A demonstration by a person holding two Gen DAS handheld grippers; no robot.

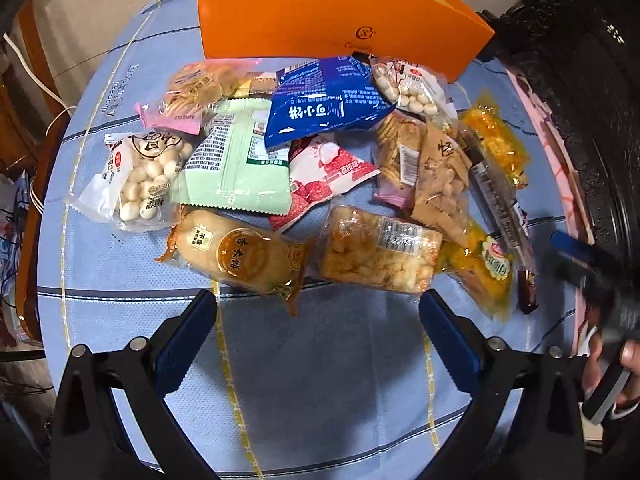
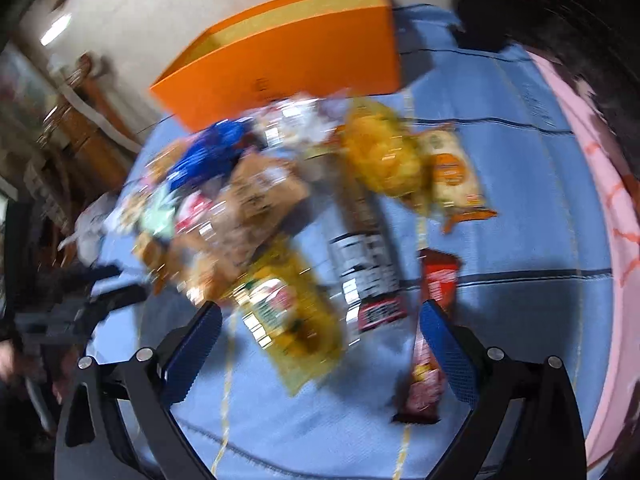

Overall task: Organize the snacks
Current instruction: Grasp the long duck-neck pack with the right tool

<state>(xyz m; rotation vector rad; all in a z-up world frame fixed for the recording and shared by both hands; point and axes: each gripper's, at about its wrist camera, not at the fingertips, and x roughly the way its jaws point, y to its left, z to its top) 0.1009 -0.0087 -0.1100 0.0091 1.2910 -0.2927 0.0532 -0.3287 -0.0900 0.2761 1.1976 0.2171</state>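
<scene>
A heap of snack packets lies on a blue cloth in front of an open orange box. Nearest my left gripper are a rice cracker pack and a puffed snack pack; the gripper is open, empty, just short of them. Behind lie a green packet, a blue bag and a bag of white balls. The right wrist view is blurred. My right gripper is open, over a yellow pickle pack and a long dark stick pack. The orange box stands behind.
A red sausage stick lies by the right gripper's right finger. A small orange cracker pack lies apart at the right. A dark carved cabinet and pink edge border the table's right side. The other gripper shows blurred at the right.
</scene>
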